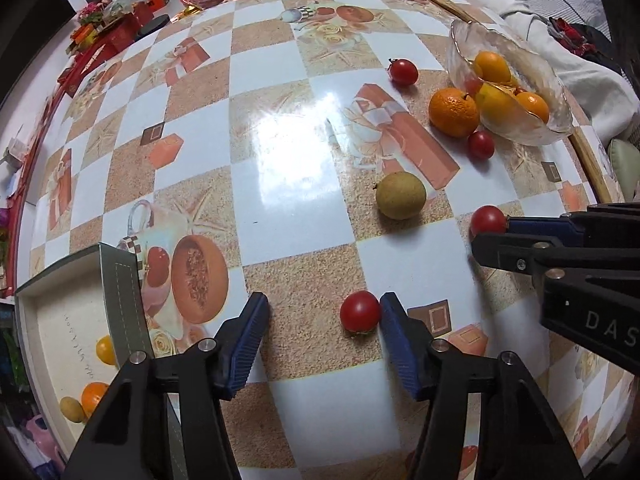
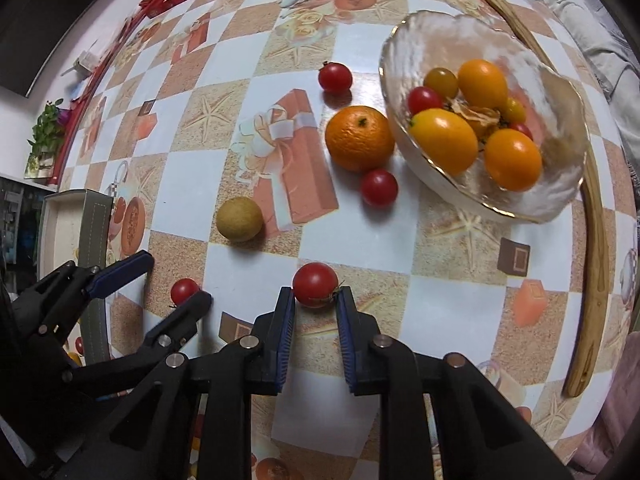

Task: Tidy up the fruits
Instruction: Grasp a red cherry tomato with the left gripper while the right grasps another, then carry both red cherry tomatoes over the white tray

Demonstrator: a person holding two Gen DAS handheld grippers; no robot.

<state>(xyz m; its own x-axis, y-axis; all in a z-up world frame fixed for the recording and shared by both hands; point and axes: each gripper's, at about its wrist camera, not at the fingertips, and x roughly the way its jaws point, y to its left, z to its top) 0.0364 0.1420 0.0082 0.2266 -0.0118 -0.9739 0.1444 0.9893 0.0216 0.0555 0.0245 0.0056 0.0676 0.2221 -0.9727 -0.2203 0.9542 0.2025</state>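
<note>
The right gripper [image 2: 316, 300] had pinched a cherry tomato [image 2: 315, 284] near the glass bowl [image 2: 560, 200]; only the tips gripped, so it might squirt free. The left gripper [image 1: 322, 312] stood half-open around another tomato [image 1: 359, 312], farther from the bowl, one pad touching; closing could nudge it rolling.

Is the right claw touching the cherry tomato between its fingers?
Touching. The right wrist view shows the right claw with both fingertips pressed against the cherry tomato.
</note>
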